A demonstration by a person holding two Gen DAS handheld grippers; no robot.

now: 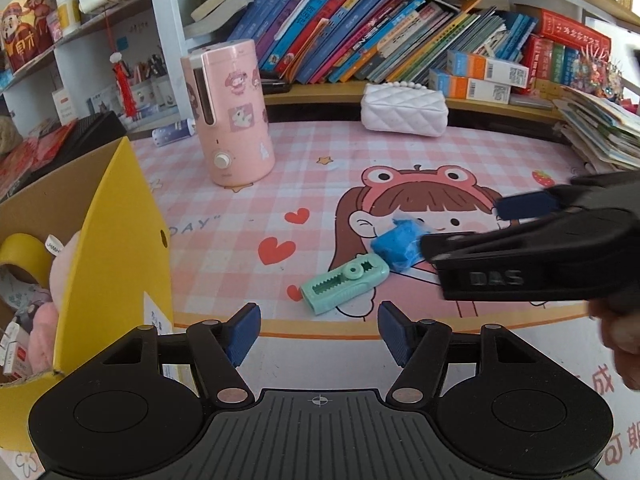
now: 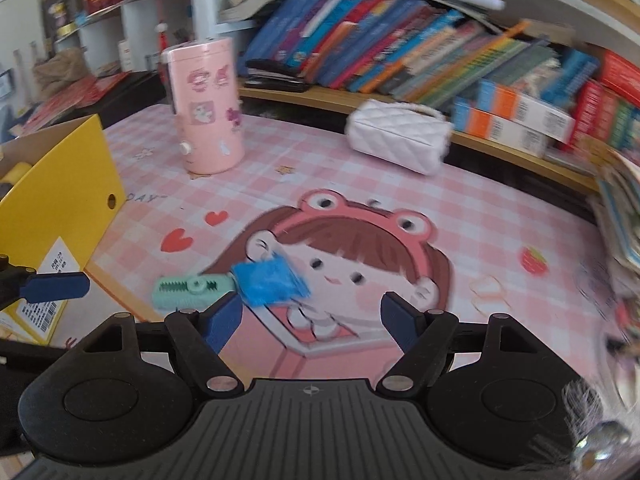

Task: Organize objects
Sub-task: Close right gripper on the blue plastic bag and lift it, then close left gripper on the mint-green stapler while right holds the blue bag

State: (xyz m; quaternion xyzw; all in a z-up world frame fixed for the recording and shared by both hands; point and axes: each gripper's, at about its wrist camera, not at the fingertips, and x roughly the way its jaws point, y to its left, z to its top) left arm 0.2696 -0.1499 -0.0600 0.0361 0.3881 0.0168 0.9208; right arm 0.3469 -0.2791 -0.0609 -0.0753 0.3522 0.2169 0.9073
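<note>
A blue wrapped packet [image 1: 395, 249] lies on the pink cartoon desk mat [image 1: 280, 200], touching a mint-green crocodile-shaped clip [image 1: 344, 283]. Both also show in the right wrist view, the packet [image 2: 272, 282] and the clip [image 2: 191, 290]. My left gripper [image 1: 319, 330] is open and empty, near the mat's front edge, just short of the clip. My right gripper [image 2: 310, 322] is open and empty; the packet sits just ahead of its left finger. In the left wrist view the right gripper [image 1: 464, 226] reaches in from the right, its fingers either side of the packet.
An open yellow cardboard box [image 1: 120, 240] at the left holds a tape roll [image 1: 22, 254] and pink plush. A pink humidifier [image 1: 230, 114] and a white quilted purse [image 1: 404, 109] stand farther back. Books fill the shelf behind [image 1: 380, 40]; a book stack [image 1: 600, 132] is at right.
</note>
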